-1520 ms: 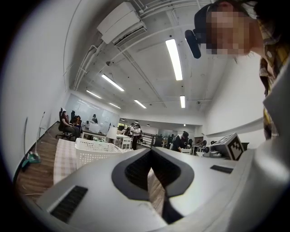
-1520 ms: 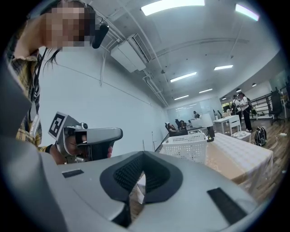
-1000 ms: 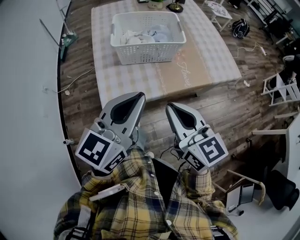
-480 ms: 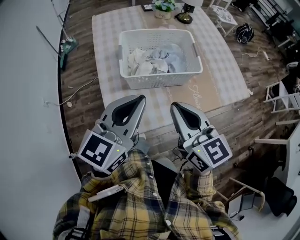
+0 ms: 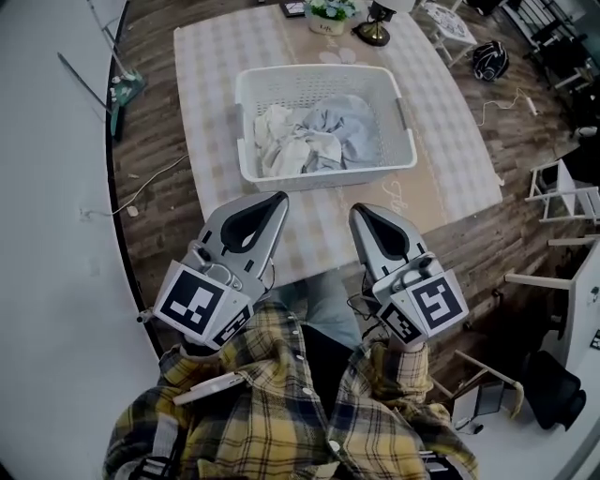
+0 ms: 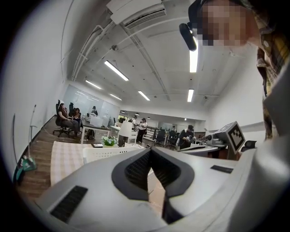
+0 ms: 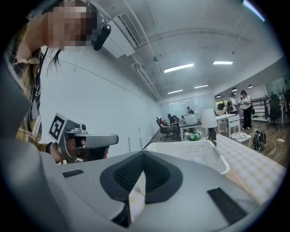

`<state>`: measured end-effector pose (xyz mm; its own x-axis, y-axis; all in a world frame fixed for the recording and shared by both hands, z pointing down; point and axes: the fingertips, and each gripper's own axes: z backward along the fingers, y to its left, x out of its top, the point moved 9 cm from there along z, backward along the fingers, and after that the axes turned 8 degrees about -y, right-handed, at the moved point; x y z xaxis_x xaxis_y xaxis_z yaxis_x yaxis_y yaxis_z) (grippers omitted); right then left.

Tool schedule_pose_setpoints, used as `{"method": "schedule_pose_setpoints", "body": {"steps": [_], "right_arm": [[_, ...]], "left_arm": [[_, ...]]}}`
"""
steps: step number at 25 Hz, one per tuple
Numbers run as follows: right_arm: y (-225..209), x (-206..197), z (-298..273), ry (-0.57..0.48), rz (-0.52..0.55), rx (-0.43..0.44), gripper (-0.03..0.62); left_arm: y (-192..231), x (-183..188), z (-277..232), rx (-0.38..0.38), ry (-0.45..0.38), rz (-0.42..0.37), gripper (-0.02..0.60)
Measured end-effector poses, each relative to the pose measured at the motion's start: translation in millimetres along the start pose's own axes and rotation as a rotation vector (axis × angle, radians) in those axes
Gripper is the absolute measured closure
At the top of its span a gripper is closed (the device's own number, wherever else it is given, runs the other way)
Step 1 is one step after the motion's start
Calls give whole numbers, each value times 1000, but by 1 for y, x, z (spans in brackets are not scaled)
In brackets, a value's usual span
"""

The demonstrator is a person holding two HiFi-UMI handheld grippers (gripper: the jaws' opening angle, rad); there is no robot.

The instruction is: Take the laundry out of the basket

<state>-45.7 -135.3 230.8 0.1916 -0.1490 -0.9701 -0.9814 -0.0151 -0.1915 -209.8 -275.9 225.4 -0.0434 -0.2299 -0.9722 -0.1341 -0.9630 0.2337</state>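
laundry (image 5: 314,141), a crumpled heap of pale cloth, whitish on the left and grey-blue on the right, lies inside the white plastic basket (image 5: 323,73) and stays below its rim. basket has perforated walls and a handle slot at each short end. it stands upright on the tabletop (image 5: 211,112), roughly mid-surface, long side toward the person. tabletop is covered with a light checked cloth with a tan strip down the middle. at its far edge, apart from the basket, are a small potted plant (image 5: 328,11) and a lamp base (image 5: 375,36). left gripper (image 5: 280,198) shows at the tabletop's near edge, short of the basket and not touching it, jaws pressed together with nothing between them. right gripper (image 5: 357,211) sits beside it at the same near edge, tips met, pinching nothing, also apart from the basket. both point toward the basket, marker cubes toward the person. yellow plaid sleeves (image 5: 281,403) fill the bottom of the head view. wood floor (image 5: 159,225) surrounds the tabletop, with a thin cable (image 5: 155,176) on it at the left and a long-handled tool (image 5: 111,86) by the white wall. a dark item (image 5: 489,58) and a white chair (image 5: 562,183) are at the right. gripper views show an office room with ceiling strip lights and people at desks far behind.
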Motion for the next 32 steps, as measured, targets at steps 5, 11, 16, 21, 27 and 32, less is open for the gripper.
{"method": "schedule_pose_setpoints", "body": {"steps": [5,11,16,21,27,32], "right_arm": [[-26,-1,-24,21,-1,30,576],[-73,-39,101,17,25,179,576],[-101,-61,170,26,54,337,576],[-124,-45,140,38,66,456,576],[-136,-38,122,53,56,560,576],[-133,-36,109,44,55,566,576]], "left_arm": [[14,-3,-28,27,3,1,569],[-132,-65,-33,166,-47,-29,569],[-224,-106,-36,315,-81,-51,569],[-216,-105,-56,421,-79,-55,569],[-221,-106,-61,516,-56,-67,569],[-210,-104,-54,536,-35,-76,569]]}}
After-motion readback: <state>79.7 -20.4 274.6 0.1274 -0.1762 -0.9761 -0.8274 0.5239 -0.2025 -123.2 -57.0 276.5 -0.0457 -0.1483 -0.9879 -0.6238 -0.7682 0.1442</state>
